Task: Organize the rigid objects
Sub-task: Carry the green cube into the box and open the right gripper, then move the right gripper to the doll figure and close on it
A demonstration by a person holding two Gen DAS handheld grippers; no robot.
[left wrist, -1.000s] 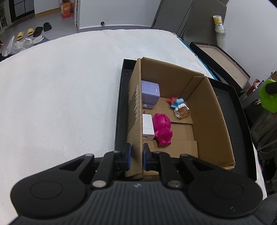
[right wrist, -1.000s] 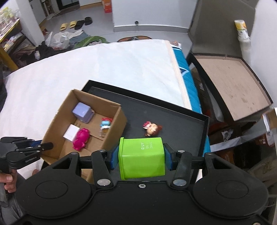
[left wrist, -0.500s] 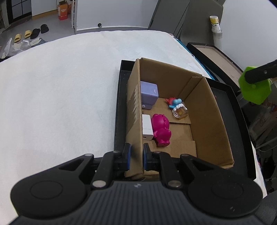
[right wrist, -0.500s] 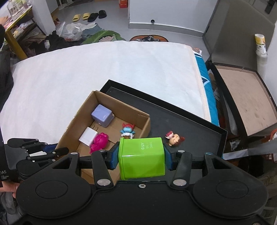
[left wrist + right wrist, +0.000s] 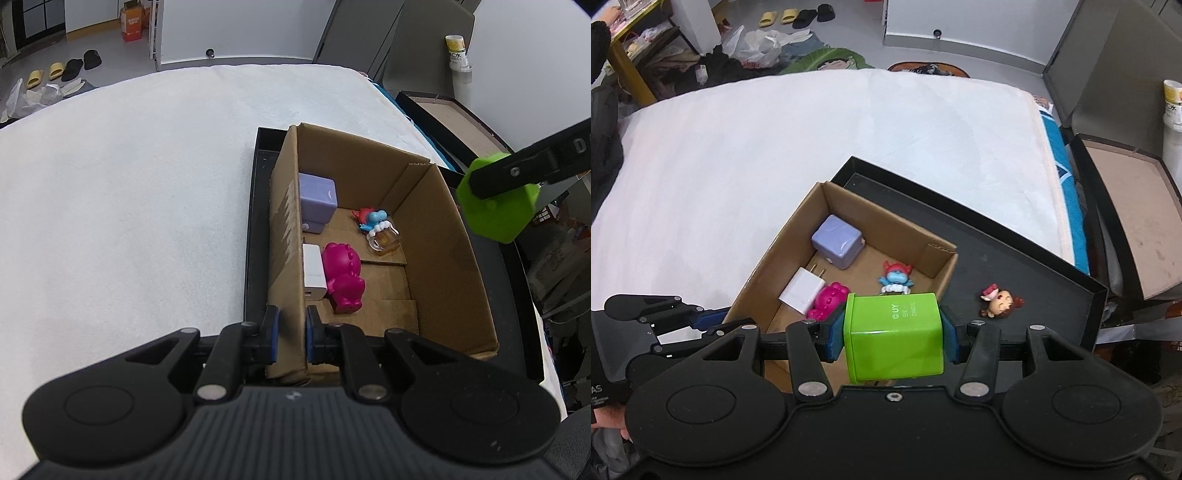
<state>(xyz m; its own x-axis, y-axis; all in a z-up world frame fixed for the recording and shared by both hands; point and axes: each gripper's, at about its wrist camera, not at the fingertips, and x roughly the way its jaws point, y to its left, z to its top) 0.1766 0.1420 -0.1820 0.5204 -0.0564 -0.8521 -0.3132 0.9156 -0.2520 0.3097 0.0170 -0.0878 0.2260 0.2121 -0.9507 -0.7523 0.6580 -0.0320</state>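
Left claw (image 5: 289, 338) clamps a box wall; right claw (image 5: 892, 336) grips a green block.

Box right half: bare cardboard floor (image 5: 391, 291), open from above.
Box left half: purple cube (image 5: 317, 201), white charger (image 5: 314, 269), pink toy (image 5: 343, 275) crowd it.
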